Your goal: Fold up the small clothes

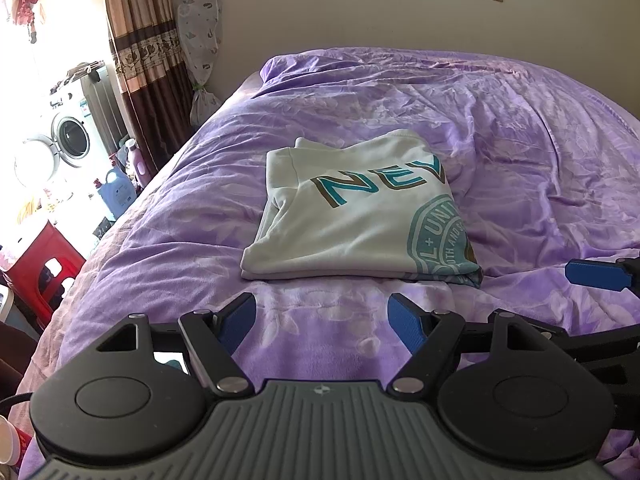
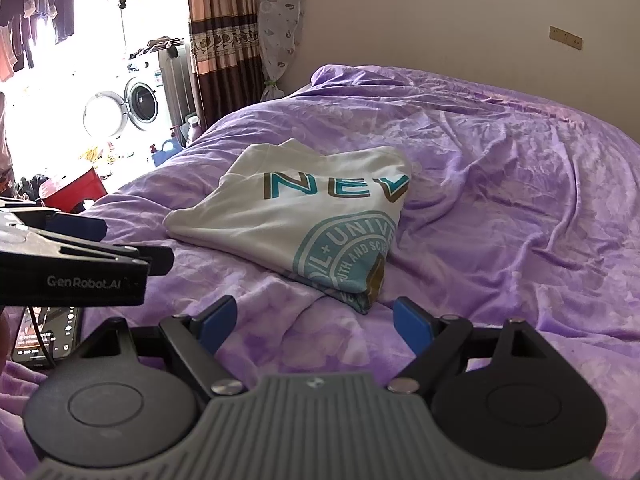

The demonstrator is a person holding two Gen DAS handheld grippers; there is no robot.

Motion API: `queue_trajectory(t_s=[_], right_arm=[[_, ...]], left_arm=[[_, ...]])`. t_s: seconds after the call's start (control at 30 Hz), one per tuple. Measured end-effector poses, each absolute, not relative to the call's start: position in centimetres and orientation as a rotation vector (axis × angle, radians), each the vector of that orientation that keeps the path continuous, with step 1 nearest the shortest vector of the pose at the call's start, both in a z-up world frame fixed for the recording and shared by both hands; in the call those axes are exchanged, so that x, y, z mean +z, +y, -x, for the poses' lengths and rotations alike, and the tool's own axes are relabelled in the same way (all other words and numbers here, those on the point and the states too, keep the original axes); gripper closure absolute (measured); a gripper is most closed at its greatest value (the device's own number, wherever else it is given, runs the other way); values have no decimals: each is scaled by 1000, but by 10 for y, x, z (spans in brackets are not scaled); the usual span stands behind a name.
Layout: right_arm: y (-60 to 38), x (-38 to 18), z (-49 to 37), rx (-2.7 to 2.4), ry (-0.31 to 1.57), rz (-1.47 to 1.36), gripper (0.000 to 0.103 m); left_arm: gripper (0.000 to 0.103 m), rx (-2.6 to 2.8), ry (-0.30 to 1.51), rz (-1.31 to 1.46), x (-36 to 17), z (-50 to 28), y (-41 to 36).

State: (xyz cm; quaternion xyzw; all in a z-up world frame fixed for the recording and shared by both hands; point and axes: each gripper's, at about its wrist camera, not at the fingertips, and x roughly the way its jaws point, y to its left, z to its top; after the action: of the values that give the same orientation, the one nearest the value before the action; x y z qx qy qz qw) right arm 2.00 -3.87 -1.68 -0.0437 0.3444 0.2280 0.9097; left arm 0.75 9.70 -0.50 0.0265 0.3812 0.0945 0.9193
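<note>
A white T-shirt with teal "NEV" lettering and a round teal emblem lies folded into a compact rectangle on the purple bedspread. It also shows in the right wrist view. My left gripper is open and empty, a little short of the shirt's near edge. My right gripper is open and empty, close to the shirt's near right corner. The right gripper's blue finger shows at the right edge of the left wrist view. The left gripper's body shows at the left of the right wrist view.
The bed's left edge drops to a cluttered floor with a red stool, detergent bottles and a washing machine. A curtain and a beige wall stand behind. A phone lies on the bed beside the right gripper.
</note>
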Motion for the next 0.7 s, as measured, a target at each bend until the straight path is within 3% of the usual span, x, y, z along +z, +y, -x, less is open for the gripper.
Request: queue_trajectory(t_s=[0.7], right_arm=[[-36, -19, -21, 469, 717, 91, 22]], left_arm=[[15, 196, 784, -56, -5, -7, 97]])
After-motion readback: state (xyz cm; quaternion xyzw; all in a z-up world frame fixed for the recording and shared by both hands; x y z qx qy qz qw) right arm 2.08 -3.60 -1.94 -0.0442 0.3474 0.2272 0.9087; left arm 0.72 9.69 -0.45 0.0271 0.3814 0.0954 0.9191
